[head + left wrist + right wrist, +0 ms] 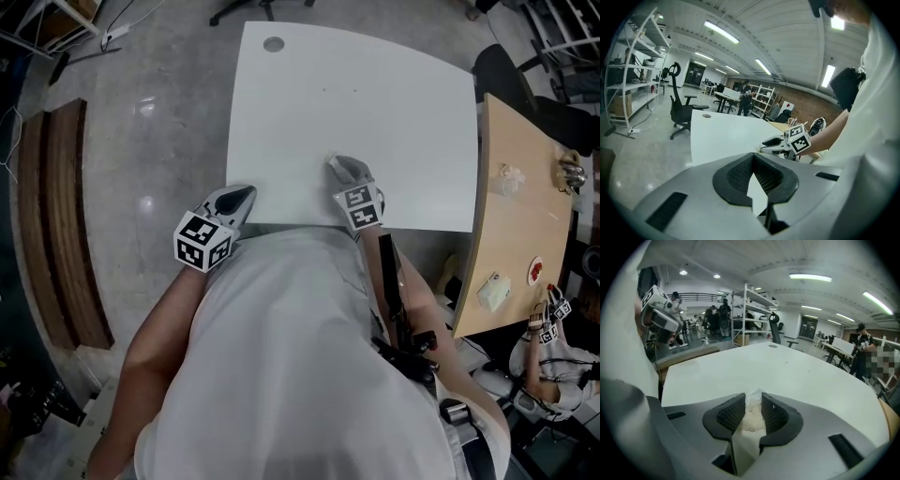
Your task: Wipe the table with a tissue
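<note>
Right tool (pixel 753 398) first, since it's closest: its jaws are clamped on a crumpled white tissue (pixel 751 420), with the tip low over the white desk (pixel 375 103) near its front edge (from above you can't see the tissue at all). Left tool (pixel 753 156) has its jaws together with nothing in them, and hangs just off the desk's near left corner. A black office chair (pixel 680 110) stands past the far end.

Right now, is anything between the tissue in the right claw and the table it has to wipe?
Nothing visible. The right claw grips the tissue over the near edge of the table; its top ahead lies open.
</note>
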